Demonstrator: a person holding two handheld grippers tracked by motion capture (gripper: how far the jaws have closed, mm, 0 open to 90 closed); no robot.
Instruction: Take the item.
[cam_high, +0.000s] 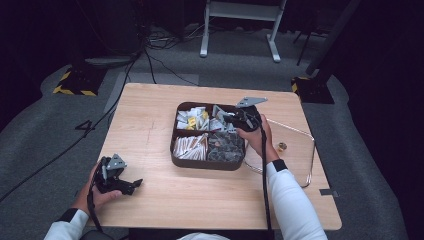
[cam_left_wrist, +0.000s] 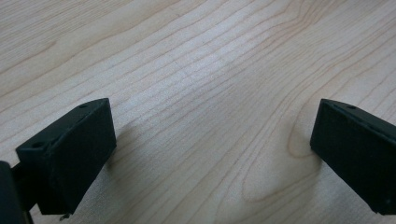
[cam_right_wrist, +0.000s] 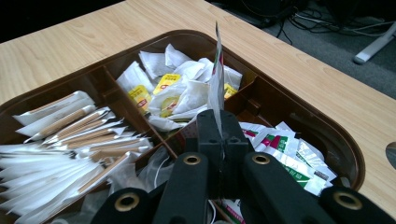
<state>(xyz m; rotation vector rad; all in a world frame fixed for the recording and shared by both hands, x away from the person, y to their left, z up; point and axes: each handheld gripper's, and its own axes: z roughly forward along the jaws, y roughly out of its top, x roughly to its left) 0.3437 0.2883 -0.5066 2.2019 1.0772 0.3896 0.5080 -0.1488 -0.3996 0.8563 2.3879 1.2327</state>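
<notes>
**Right gripper lifts a sachet over the tray**

The right gripper (cam_right_wrist: 218, 135) is clenched on a thin sachet (cam_right_wrist: 216, 79), pinching its lower edge so the packet stands upright above the jaws. It hangs over the far right part of the brown divided tray (cam_high: 176, 159), just above the compartment of red-and-green packets (cam_right_wrist: 280, 149). White-and-yellow sachets (cam_right_wrist: 180, 91) fill the far compartment and paper sticks (cam_right_wrist: 70, 135) the left one. Whether a second packet clings behind, I can't quite tell. To do this well: a straight lift, clear of the dividers, with the pinch firm. The left gripper (cam_high: 120, 181) rests released on the bare table (cam_left_wrist: 201, 70) at the near left, well apart.
</notes>
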